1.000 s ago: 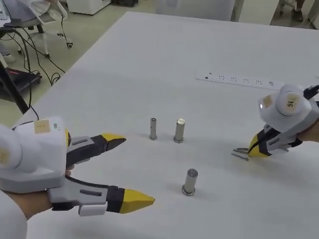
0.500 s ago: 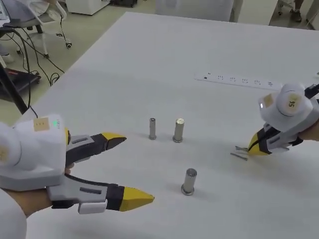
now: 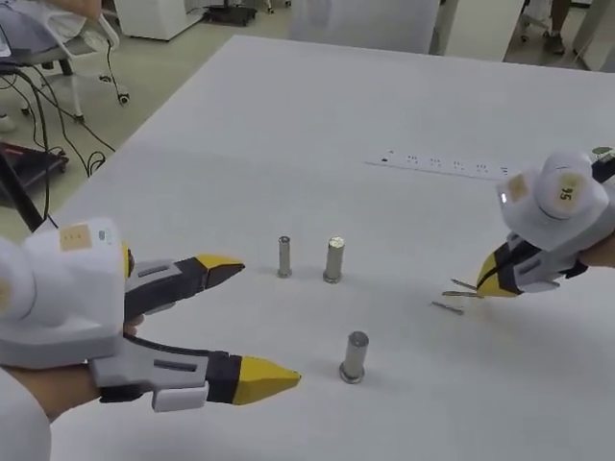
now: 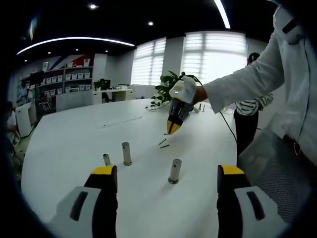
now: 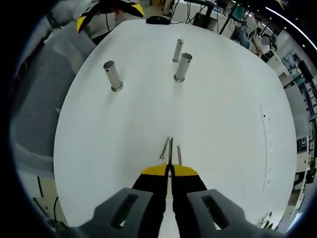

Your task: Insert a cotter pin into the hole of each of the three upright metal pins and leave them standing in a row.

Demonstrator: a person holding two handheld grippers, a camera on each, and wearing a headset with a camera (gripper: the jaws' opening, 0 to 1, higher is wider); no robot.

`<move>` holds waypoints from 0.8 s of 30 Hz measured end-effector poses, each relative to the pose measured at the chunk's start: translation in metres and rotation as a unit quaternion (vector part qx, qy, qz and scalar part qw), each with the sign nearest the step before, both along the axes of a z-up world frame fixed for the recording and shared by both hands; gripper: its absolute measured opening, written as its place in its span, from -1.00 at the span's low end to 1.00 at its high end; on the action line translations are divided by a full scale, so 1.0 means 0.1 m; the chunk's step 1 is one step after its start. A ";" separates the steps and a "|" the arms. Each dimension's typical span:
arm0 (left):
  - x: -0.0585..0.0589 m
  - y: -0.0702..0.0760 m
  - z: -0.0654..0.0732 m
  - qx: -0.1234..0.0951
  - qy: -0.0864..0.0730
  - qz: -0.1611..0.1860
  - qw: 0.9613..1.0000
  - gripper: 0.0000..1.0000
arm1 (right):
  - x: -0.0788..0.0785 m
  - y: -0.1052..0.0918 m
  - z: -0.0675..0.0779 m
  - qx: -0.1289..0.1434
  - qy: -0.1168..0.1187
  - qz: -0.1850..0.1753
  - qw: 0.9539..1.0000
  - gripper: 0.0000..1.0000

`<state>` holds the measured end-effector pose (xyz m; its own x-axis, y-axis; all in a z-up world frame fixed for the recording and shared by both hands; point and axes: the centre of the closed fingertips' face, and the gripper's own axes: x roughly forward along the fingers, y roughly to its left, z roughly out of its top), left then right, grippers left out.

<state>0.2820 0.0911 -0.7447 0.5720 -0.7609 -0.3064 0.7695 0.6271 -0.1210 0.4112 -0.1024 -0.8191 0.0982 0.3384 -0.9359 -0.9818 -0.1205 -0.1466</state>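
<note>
At lower left, my left gripper hangs with its jaws wide apart, holding nothing. Mid-frame, the three metal pins stand upright, none fitted, one below the other two. Right of them lie loose cotter pins. My right gripper is closed on a cotter pin. All three insertions remain.

The table has a smooth, matt white top. The three metal pins are bare grey metal with a dull brushed sheen, brighter on their flat tops. The cotter pin pinched in the right gripper is thin bare metal. That gripper and the left gripper have glossy white plastic shells, matt black-and-grey jaws and yellow tips. The sleeve is white cloth.
</note>
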 end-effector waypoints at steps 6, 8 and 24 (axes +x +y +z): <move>-0.02 -0.06 0.05 -0.002 -0.004 -0.004 1.000 0.64 | -0.12 0.06 0.20 0.000 -0.009 0.011 1.000 -0.94; -0.02 -0.09 0.08 -0.005 -0.006 -0.005 1.000 0.63 | -0.17 0.10 0.26 0.002 -0.012 0.017 1.000 -0.94; -0.09 -0.22 0.13 -0.013 -0.002 -0.011 1.000 0.47 | -0.68 0.47 0.56 0.018 -0.025 0.074 0.997 -0.94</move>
<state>0.2726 0.0694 -0.7319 0.5566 -0.7810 -0.2832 0.7835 0.6069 -0.1337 0.3433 -0.0557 -0.7626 0.0906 0.3864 -0.9179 -0.9448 -0.2580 -0.2019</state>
